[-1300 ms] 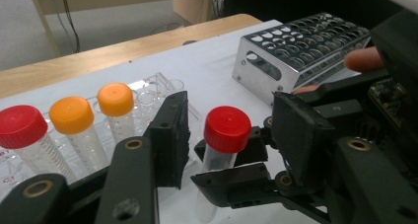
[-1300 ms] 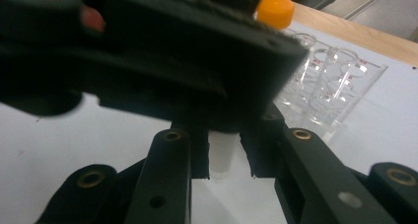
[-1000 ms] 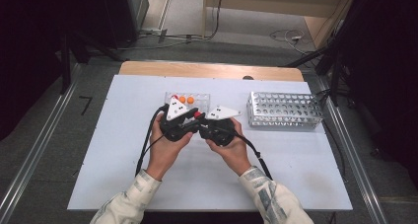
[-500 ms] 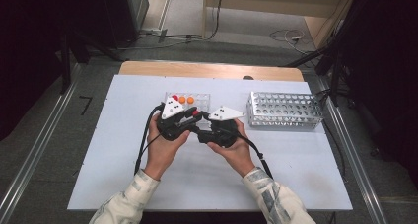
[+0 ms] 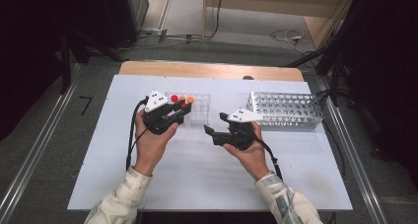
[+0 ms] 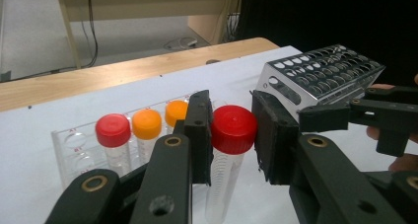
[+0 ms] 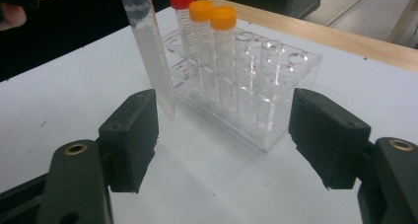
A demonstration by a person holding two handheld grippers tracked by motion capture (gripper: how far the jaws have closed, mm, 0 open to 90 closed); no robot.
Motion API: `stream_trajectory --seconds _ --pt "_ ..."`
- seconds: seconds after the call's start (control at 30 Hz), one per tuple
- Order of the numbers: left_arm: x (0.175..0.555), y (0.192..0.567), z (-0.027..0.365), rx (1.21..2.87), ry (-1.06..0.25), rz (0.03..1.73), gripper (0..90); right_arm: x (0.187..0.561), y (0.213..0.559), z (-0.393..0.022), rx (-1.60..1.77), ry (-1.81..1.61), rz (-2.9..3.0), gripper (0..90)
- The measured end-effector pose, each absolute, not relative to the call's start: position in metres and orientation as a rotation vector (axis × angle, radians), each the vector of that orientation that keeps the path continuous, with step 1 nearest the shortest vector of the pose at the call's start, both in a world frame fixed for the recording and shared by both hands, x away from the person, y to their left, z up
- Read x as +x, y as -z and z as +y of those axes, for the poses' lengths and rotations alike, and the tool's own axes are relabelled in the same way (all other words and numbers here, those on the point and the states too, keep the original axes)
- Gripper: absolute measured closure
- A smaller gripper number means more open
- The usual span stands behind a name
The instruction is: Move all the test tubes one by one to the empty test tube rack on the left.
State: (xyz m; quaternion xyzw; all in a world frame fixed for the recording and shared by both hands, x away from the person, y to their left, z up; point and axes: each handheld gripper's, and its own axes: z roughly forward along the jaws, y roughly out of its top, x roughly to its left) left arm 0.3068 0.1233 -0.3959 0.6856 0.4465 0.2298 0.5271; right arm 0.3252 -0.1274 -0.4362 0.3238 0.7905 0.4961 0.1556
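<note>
The right tool (image 5: 213, 133) has just been opening its jaws, and nothing lies between them now: in the right gripper view the two black pads stand wide apart over bare table (image 5: 207, 179). A second ago both tools were bunched together at the middle of the table; now the right one has drawn off toward the metal rack (image 5: 286, 109) near the far right corner, while the left tool (image 6: 230, 135) keeps its grasp on the red-capped tube (image 6: 231, 135), clenched at the cap, with the tube hanging upright just in front of the clear rack (image 5: 197, 108) toward the far edge. That clear rack holds one red-capped and two orange-capped tubes (image 6: 148, 124). The tube's hand-over to the left tool looks complete, so the left tool alone likely carries it onward.
</note>
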Motion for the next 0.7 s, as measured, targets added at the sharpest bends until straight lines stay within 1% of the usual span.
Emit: stream_trajectory --seconds 0.3,0.7 --pt "0.309 0.391 0.134 1.626 -0.590 1.095 71.3 0.326 0.440 -0.139 0.955 -1.406 2.261 25.8" --pt "0.316 0.384 0.151 1.606 -0.619 1.138 71.2 0.327 0.442 -0.143 0.969 -1.406 2.257 25.8"
